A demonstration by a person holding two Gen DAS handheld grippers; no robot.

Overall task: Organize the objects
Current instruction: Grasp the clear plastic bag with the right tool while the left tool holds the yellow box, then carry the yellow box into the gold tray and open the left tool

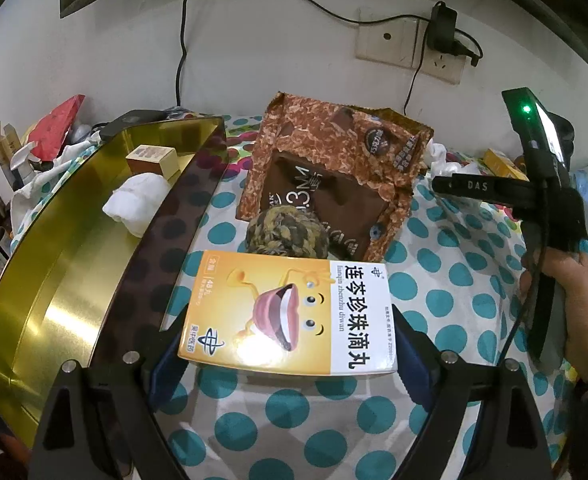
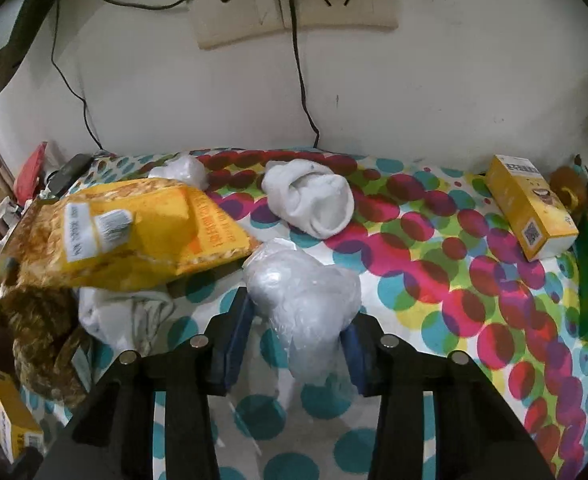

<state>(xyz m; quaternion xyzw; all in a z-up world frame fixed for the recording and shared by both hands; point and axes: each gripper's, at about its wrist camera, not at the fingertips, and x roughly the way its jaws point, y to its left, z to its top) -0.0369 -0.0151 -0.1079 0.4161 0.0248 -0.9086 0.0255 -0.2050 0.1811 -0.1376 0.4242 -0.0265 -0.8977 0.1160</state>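
Your left claw clamps the medicine box beside the gold tin, probably its destination; your right claw grips the plastic-wrapped bundle.

Between the left jaws sits a glossy cardboard medicine box. Ahead of it lies a rough woven ball, then a shiny foil snack bag. Left of those jaws stands a polished gold metal tin. Between the right jaws is a crinkled clear plastic bundle; beyond it, a soft white cloth sock on the matt dotted tablecloth.
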